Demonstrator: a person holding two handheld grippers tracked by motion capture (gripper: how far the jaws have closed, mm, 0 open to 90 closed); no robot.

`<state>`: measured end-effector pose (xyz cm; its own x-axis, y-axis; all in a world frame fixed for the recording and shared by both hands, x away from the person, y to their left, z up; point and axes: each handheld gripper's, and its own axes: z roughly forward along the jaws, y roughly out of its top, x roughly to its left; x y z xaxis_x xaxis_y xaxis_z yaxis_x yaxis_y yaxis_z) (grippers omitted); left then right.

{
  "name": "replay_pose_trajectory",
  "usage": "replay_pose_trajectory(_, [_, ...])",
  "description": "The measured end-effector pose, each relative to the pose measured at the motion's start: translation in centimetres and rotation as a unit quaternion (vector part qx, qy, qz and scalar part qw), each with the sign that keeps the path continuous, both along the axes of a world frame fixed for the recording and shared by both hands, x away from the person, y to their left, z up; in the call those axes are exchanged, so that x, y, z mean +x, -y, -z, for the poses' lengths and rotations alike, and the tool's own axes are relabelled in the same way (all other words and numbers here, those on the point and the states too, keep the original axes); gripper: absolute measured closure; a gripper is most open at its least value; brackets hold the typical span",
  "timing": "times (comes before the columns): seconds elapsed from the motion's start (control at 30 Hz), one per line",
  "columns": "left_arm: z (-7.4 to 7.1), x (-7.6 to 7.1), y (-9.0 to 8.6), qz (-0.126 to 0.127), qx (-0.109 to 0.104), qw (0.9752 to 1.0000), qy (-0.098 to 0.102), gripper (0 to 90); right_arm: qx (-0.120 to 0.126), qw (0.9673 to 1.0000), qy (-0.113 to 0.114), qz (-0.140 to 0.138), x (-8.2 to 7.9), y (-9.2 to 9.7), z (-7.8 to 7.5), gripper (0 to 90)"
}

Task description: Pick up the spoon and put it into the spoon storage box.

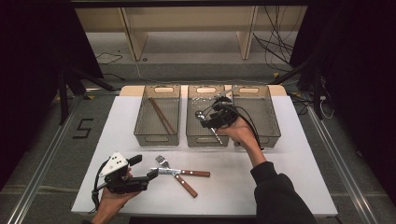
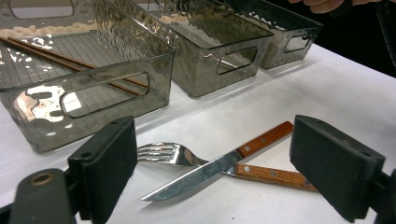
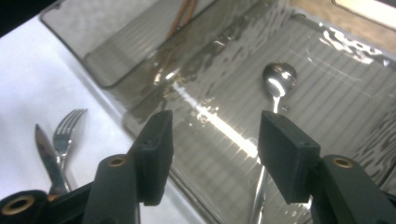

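Below, glossy steel spoon (image 3: 278,80), ribbed smoky bin (image 3: 336,107)

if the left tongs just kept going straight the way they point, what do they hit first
Most likely the knife, whose blade lies right between the open left tongs, crossed over the fork. Beyond them stands the chopstick bin. Depth is hard to judge.

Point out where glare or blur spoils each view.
High view: evenly lit table, dark surroundings, small detail soft. Left gripper view: bright reflections on the near bin; knife and fork sharp, jaws blurred. Right gripper view: a glare streak across the middle bin's floor; spoon shiny.
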<state>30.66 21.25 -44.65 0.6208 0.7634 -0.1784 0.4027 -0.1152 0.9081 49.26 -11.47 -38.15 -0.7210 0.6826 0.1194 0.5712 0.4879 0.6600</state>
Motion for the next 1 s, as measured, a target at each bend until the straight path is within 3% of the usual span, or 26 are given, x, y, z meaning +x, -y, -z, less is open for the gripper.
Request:
replay_pose_trajectory(0.33, [0.0,0.0,0.0,-0.001,0.000,1.0000,0.000,14.6,0.008,0.9993,0.024,-0.028,-1.9,-0.4,-0.9,38.2])
replay_pose_trajectory(1.0, [0.0,0.0,-0.1,0.000,0.000,1.0000,0.001,14.5,0.013,0.9950,0.046,-0.087,-5.9,-1.2,-1.1,31.2])
